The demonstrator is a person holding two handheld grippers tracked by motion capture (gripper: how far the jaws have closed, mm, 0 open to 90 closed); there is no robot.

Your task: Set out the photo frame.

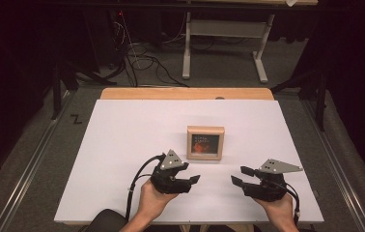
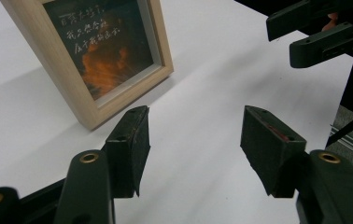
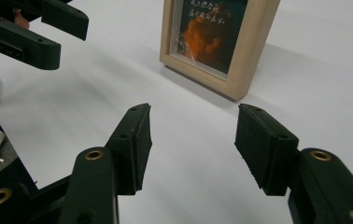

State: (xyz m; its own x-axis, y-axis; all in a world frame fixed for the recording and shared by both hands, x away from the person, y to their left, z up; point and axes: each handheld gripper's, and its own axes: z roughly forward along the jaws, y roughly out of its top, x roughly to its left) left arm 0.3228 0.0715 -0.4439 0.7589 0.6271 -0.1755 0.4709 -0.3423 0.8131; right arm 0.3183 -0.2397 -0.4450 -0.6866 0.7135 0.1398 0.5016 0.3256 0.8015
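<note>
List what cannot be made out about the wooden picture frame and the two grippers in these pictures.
- Picture frame: its back is turned away in the high view; its top is cut off by the edge in both gripper views.
- Writing on the picture: too small and blurred to read.
- Left gripper, right gripper: undersides hidden by their own bodies in the high view.

A white bench [image 1: 122,145] shows a wooden strip along its far edge. Beyond that edge, cables [image 1: 142,63] lie on grey carpet beside a white stand [image 1: 224,34].

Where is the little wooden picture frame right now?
In the high view the wooden picture frame stands upright near the middle of the white table, just beyond and between the left gripper and right gripper.
</note>
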